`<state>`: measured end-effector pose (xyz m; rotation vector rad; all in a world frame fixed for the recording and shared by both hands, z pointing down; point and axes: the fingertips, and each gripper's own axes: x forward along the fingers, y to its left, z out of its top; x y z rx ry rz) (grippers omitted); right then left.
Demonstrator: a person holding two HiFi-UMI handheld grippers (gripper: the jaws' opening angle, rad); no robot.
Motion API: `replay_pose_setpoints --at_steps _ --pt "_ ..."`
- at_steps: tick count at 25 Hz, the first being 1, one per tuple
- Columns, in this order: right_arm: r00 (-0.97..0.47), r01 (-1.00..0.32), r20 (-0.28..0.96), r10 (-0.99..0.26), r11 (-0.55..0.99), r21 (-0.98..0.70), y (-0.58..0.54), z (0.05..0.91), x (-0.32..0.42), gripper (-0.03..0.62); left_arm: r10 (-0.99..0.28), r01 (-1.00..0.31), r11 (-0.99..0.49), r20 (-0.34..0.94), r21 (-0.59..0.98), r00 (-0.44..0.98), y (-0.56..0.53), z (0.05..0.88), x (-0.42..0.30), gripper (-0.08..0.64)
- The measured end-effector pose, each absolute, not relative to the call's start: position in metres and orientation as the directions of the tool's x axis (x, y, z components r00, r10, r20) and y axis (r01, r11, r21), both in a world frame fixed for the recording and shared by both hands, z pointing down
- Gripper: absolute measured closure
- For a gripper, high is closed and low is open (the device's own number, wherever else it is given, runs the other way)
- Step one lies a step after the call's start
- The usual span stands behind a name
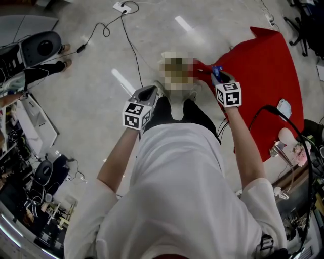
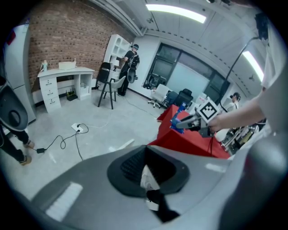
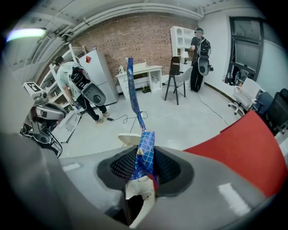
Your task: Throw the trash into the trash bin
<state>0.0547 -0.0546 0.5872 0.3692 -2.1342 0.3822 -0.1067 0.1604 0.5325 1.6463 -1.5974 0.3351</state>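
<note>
My right gripper is shut on a blue checked wrapper, held out in front of me over the edge of the red cloth. In the right gripper view the wrapper sits pinched between the black pads, and a long thin strip of it stands up above them. The left gripper view shows that gripper from the side with the blue wrapper at its tip. My left gripper is held out beside it, its pads together with nothing between them. I see no trash bin that I can make out for certain.
A red cloth-covered table lies to my right. A power strip and black cable run across the grey floor. A grey unit with a dark round opening and a person's legs are at far left. Cluttered benches line both sides.
</note>
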Motion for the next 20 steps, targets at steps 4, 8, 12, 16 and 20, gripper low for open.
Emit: replay_pose_setpoints --at_steps 4,8,12,16,20 --pt "-0.559 -0.362 0.826 -0.07 0.917 -0.168 -0.025 0.593 0.021 0.479 -0.704 -0.924 0.124 0.689 0.361 0.175 0.171 0.539 -0.122 0.557" --pt "-0.563 -0.341 0.826 -0.025 0.918 -0.204 -0.004 0.608 0.001 0.479 -0.699 -0.921 0.127 0.692 0.369 0.181 0.174 0.548 -0.131 0.555" --pt "-0.548 -0.316 0.837 0.011 0.923 -0.219 0.011 0.627 -0.007 0.479 -0.695 -0.921 0.13 0.696 0.368 0.18 0.177 0.556 -0.137 0.555" --pt "-0.537 -0.341 0.843 0.04 0.904 -0.26 0.021 0.65 -0.012 0.479 -0.693 -0.914 0.145 0.698 0.379 0.179 0.18 0.567 -0.145 0.555" --pt "-0.533 -0.371 0.844 0.05 0.883 -0.287 0.025 0.677 -0.02 0.479 -0.689 -0.915 0.152 0.703 0.375 0.174 0.179 0.585 -0.151 0.555"
